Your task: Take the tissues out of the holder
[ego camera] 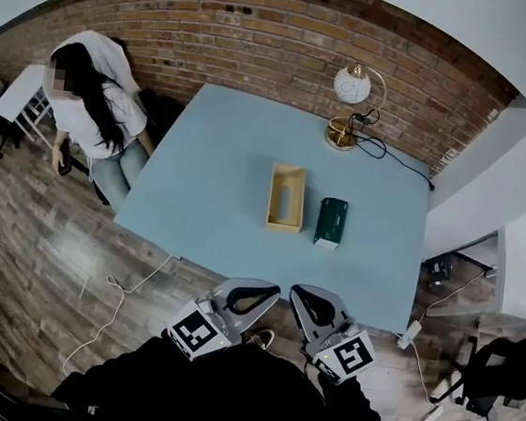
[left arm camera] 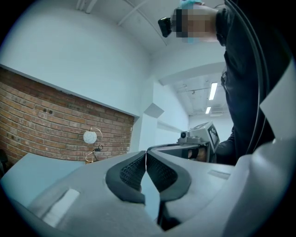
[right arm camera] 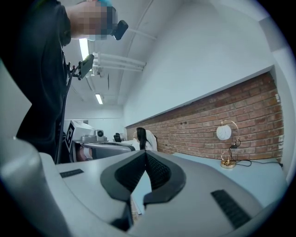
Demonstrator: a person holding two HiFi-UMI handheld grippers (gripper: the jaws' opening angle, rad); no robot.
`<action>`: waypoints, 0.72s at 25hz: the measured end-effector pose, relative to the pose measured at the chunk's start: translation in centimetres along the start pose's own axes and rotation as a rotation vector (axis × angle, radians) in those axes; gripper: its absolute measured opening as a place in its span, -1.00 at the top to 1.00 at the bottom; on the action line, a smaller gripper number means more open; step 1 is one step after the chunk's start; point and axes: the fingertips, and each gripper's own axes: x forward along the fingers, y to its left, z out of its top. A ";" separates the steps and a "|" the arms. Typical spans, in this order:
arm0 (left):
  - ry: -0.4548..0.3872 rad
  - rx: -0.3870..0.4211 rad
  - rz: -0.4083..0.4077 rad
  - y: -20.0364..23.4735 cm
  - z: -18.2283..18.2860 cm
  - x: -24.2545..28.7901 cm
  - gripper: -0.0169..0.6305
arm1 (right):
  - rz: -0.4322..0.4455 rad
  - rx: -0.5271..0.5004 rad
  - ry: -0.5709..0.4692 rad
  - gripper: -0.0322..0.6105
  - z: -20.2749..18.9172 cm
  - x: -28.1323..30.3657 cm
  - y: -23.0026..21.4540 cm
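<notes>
You hold the left gripper point(ego camera: 271, 293) and right gripper point(ego camera: 299, 296) with jaws pressed together on nothing, probably because the wooden holder point(ego camera: 286, 197) and the green tissue pack point(ego camera: 331, 222) just beside it lie on the worktop point(ego camera: 220, 172) well ahead of the jaws.

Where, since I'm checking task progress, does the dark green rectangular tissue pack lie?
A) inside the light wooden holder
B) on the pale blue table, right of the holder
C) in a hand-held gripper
B: the dark green rectangular tissue pack lies on the pale blue table, just right of the light wooden holder.
</notes>
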 end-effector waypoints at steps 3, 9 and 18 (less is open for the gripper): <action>-0.008 -0.001 -0.009 -0.5 0.2 0.2 0.92 | -0.008 -0.008 -0.009 0.88 0.2 -0.4 0.0; 0.000 -0.003 -0.025 -1.1 -0.1 0.5 0.92 | -0.014 -0.011 -0.017 0.88 0.2 -0.8 0.0; 0.003 -0.004 -0.037 -1.4 -0.4 0.6 0.92 | -0.031 -0.011 -0.014 0.88 0.2 -1.3 0.2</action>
